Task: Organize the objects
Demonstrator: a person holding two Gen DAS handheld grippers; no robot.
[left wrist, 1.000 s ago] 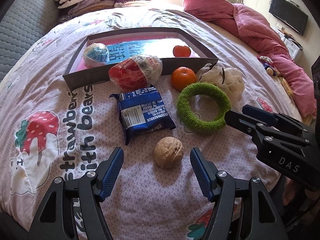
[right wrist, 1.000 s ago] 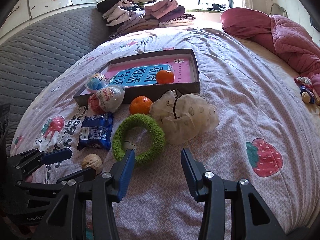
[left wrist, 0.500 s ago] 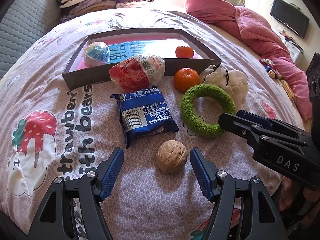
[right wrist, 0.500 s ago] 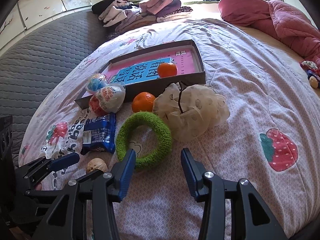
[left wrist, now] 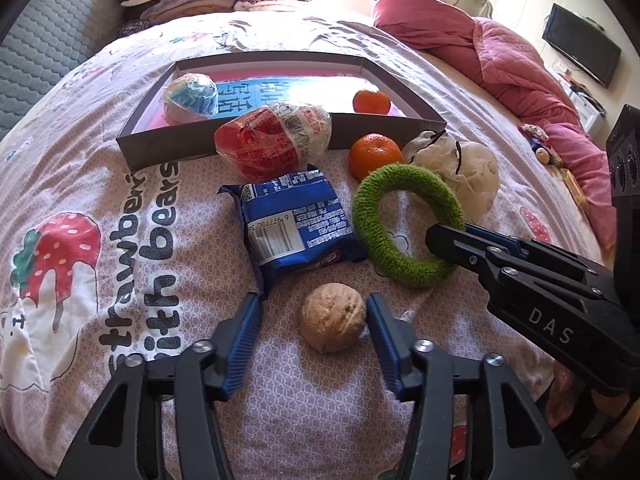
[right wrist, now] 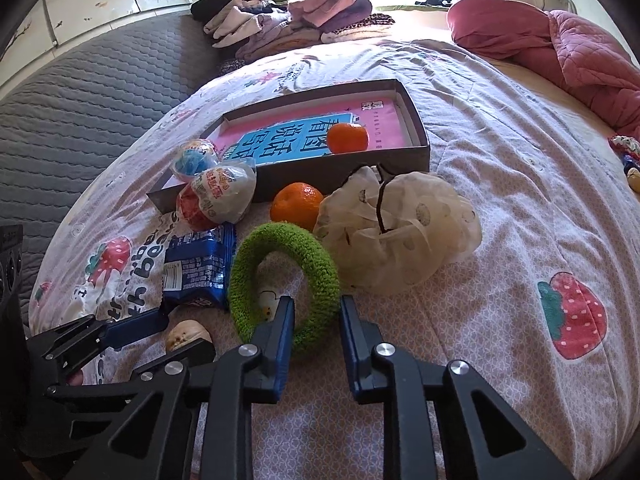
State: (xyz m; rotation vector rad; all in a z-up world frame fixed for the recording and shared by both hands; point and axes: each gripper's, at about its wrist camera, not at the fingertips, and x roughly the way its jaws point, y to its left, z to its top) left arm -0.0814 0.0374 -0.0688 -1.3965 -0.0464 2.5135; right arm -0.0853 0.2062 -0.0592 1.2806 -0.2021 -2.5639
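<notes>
A walnut (left wrist: 333, 317) lies on the bedspread between the fingers of my open left gripper (left wrist: 312, 320); its right finger is close to the nut. A green fuzzy ring (right wrist: 284, 276) lies ahead of my right gripper (right wrist: 316, 316), whose narrowed fingers straddle the ring's near rim without visibly clamping it. Around them lie a blue snack packet (left wrist: 294, 226), a red-and-white wrapped bun (left wrist: 274, 140), an orange (left wrist: 374, 156) and a cream mesh bag (right wrist: 396, 232). A shallow cardboard tray (left wrist: 160, 144) holds a second orange (left wrist: 371, 101) and a blue-and-white wrapped ball (left wrist: 191, 96).
Everything lies on a bed with a strawberry-print spread. A pink quilt (left wrist: 500, 56) is heaped at the right, folded clothes (right wrist: 288, 16) are piled at the far end, and a grey padded headboard (right wrist: 80, 96) runs along the left.
Both grippers have moved forward. The left gripper's fingers now flank the walnut and have narrowed. The right gripper's fingers have narrowed around the green ring's near rim.
</notes>
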